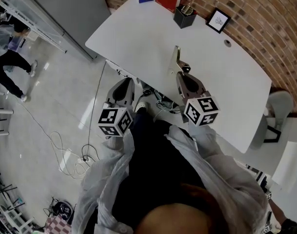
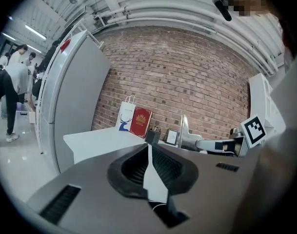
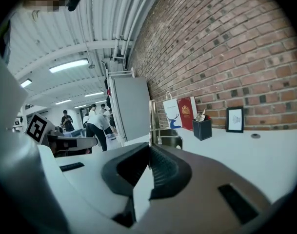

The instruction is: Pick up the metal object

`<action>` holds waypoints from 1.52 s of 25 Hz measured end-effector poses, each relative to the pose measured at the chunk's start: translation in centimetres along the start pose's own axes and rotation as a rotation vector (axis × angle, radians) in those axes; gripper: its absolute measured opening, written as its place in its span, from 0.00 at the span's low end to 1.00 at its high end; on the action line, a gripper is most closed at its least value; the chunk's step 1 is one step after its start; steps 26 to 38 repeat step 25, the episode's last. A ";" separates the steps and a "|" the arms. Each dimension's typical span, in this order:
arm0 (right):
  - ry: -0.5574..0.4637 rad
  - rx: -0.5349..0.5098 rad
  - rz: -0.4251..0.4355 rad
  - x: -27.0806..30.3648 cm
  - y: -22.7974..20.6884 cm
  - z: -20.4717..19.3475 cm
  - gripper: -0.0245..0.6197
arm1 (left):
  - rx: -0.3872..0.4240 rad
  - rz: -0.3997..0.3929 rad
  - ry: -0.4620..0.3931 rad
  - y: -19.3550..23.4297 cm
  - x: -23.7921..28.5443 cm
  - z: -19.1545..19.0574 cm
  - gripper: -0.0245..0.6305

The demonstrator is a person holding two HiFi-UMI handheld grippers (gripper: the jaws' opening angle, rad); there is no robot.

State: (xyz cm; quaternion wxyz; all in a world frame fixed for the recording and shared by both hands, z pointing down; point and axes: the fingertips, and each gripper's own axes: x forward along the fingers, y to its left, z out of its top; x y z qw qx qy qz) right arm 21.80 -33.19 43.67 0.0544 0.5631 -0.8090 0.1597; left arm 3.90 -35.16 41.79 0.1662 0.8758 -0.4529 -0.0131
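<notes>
As the moment is caught, the metal object (image 1: 175,61) is seen standing on the bench (image 1: 138,38), near the edge closest to the person: a thin plate upright on a small foot. It is not lifted. The right tool (image 1: 181,77) is held low just in front of it, nose aimed straight at it. Its jaws are pressed together with nothing between them; whether the tips brush the foot cannot be told. The left tool (image 1: 127,82) is held off the bench edge, over the floor and well apart from the metal object, its jaws likewise closed on nothing.

Two readings are fitted by this: a run-in ahead of a grip, or a draw-back once the metal object has been stood down again. Neither is settled here. Either way, care is called for. A tall plate on a small foot is judged easy to topple, so the right tool is best kept in line with the plate's thin edge and moved slowly, with no sideways swing. Should a grip be wanted, shut jaws would only shove it along. They would have to be parted wider than the plate and closed low, near the foot, where the least leverage is given to a tip-over.
</notes>
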 end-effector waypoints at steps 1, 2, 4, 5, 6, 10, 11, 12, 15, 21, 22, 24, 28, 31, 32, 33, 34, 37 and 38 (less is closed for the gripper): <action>0.006 -0.011 0.000 -0.3 0.0 -0.3 0.06 | 0.004 -0.005 -0.002 -0.5 -0.1 -0.2 0.09; 0.010 -0.024 0.000 -0.6 -0.1 -0.5 0.06 | 0.008 -0.010 -0.004 -1.0 -0.2 -0.4 0.09; 0.008 -0.034 0.002 -1.1 -0.3 -0.7 0.06 | 0.014 -0.018 -0.009 -1.6 -0.3 -0.7 0.09; 0.005 -0.029 0.004 -1.2 -0.4 -0.8 0.06 | 0.013 -0.019 -0.013 -1.8 -0.4 -0.9 0.09; 0.004 -0.022 0.004 -1.3 -0.4 -0.9 0.06 | 0.009 -0.019 -0.015 -1.9 -0.4 -1.0 0.08; 0.003 -0.009 0.009 -1.5 -0.7 -1.1 0.06 | 0.009 -0.009 -0.014 -2.2 -0.3 -1.4 0.07; 0.003 -0.009 0.013 -1.5 -0.6 -1.1 0.06 | 0.013 -0.008 -0.012 -2.3 -0.2 -1.4 0.06; 0.003 -0.009 0.015 -1.6 -0.6 -1.1 0.06 | 0.015 -0.010 -0.010 -2.5 -0.2 -1.5 0.06; 0.000 -0.005 0.021 -1.7 -0.6 -1.1 0.06 | 0.022 -0.018 -0.002 -3.0 -0.1 -1.6 0.06; 0.004 0.002 0.023 -1.7 -0.3 -1.5 0.06 | 0.039 -0.027 0.022 -3.4 -0.1 -2.3 0.06; 0.005 0.002 0.023 -1.8 -0.2 -1.5 0.06 | 0.041 -0.028 0.025 -3.4 -0.1 -2.4 0.06; 0.006 0.004 0.024 -1.9 0.1 -1.6 0.06 | 0.044 -0.033 0.031 -3.5 -0.3 -2.5 0.06; 0.007 0.005 0.025 -1.9 0.2 -1.7 0.06 | 0.046 -0.035 0.034 -3.6 -0.4 -2.6 0.06; 0.007 0.005 0.025 -1.9 0.2 -1.7 0.06 | 0.046 -0.035 0.034 -3.6 -0.4 -2.6 0.06; 0.007 0.005 0.025 -1.9 0.2 -1.7 0.06 | 0.046 -0.035 0.034 -3.6 -0.4 -2.6 0.06; 0.007 0.005 0.025 -1.9 0.2 -1.7 0.06 | 0.046 -0.035 0.034 -3.6 -0.4 -2.6 0.06; 0.007 0.005 0.025 -1.9 0.2 -1.7 0.06 | 0.046 -0.035 0.034 -3.6 -0.4 -2.6 0.06; 0.007 0.005 0.025 -1.9 0.2 -1.7 0.06 | 0.046 -0.035 0.034 -3.6 -0.4 -2.6 0.06; 0.007 0.005 0.025 -1.9 0.2 -1.7 0.06 | 0.046 -0.035 0.034 -3.6 -0.4 -2.6 0.06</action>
